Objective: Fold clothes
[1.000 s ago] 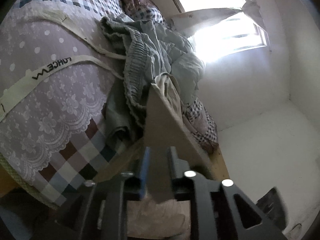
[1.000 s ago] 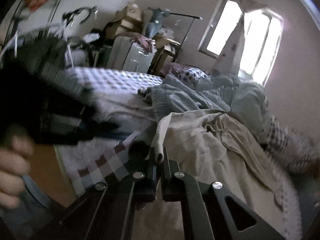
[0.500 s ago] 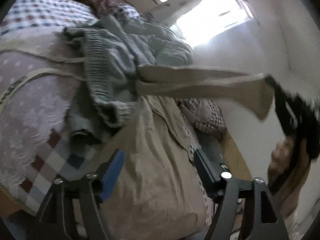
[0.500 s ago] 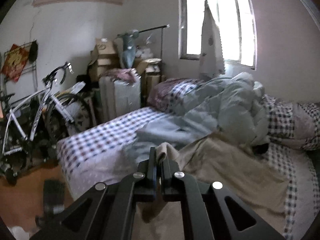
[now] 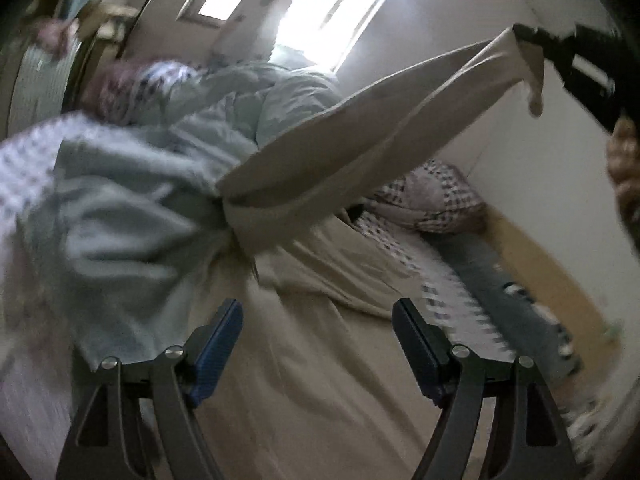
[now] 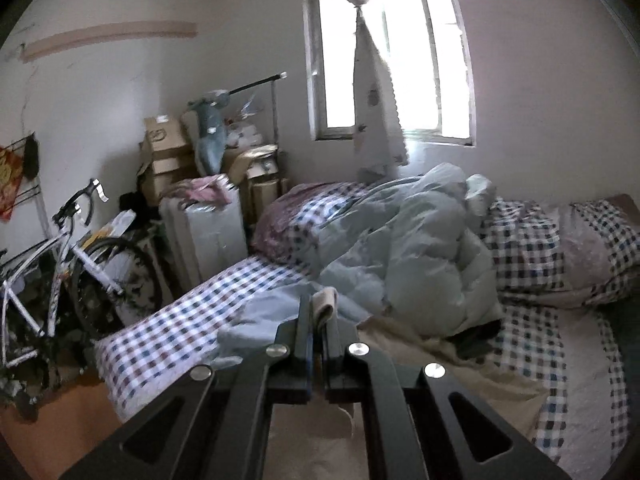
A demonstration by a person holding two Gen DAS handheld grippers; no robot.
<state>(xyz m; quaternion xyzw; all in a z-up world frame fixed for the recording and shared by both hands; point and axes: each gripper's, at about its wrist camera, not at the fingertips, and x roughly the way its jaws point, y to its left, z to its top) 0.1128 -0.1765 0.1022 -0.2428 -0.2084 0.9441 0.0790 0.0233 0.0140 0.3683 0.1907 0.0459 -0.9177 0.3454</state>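
Observation:
A beige garment (image 5: 320, 360) lies spread on the bed, and one long part of it (image 5: 360, 136) rises to the upper right. There my right gripper (image 5: 532, 38) holds its end, pinched between the fingers. In the right wrist view that gripper (image 6: 318, 320) is shut on the beige garment (image 6: 326, 300), whose tip pokes above the fingers. My left gripper (image 5: 318, 344) hangs open above the spread cloth, with nothing pressed between its blue pads (image 5: 218, 344). A pale blue-green garment (image 5: 120, 224) lies crumpled to the left.
A pale quilt (image 6: 408, 252) is heaped at the bed's head beside checked pillows (image 6: 552, 248). A bicycle (image 6: 60, 272), a wrapped suitcase (image 6: 204, 240) and stacked boxes (image 6: 168, 152) stand left of the bed. Jeans (image 5: 500, 280) lie along the bed's right edge.
My left gripper let go of the beige cloth and opened wide, then swung across the bed. My right gripper rose high, pulling the garment's end up with it.

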